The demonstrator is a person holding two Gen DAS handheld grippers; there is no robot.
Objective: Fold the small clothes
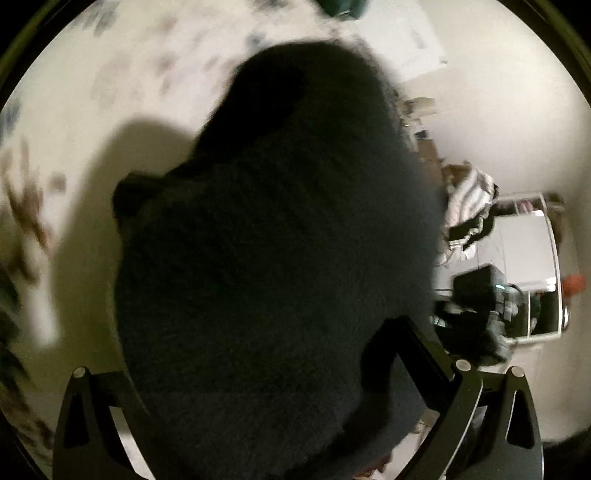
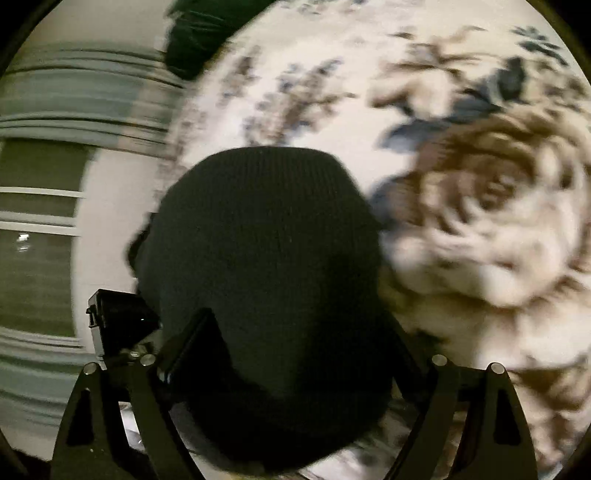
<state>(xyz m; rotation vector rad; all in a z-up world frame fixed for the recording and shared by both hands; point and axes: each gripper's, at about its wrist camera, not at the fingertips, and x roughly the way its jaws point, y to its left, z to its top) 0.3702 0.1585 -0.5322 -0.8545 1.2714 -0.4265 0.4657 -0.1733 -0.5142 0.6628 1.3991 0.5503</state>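
Observation:
A dark knit hat (image 2: 266, 229) fills the middle of the right wrist view. It sits between the fingers of my right gripper (image 2: 299, 317), which stand wide and press on its two sides. In the left wrist view the same dark knit hat (image 1: 273, 206) hangs close to the lens and casts a shadow on the bed. It lies across my left gripper (image 1: 273, 332) and hides the left finger; only the right finger (image 1: 424, 354) shows, beside the fabric. The left gripper's body (image 2: 114, 317) touches the hat's left edge.
A cream bedspread with brown and blue flowers (image 2: 480, 206) lies under the hat. A dark green item (image 2: 199, 33) sits at its far edge. A window with blinds (image 2: 40, 206) is to the left. A white shelf unit with piled clothes (image 1: 517, 258) stands to the right.

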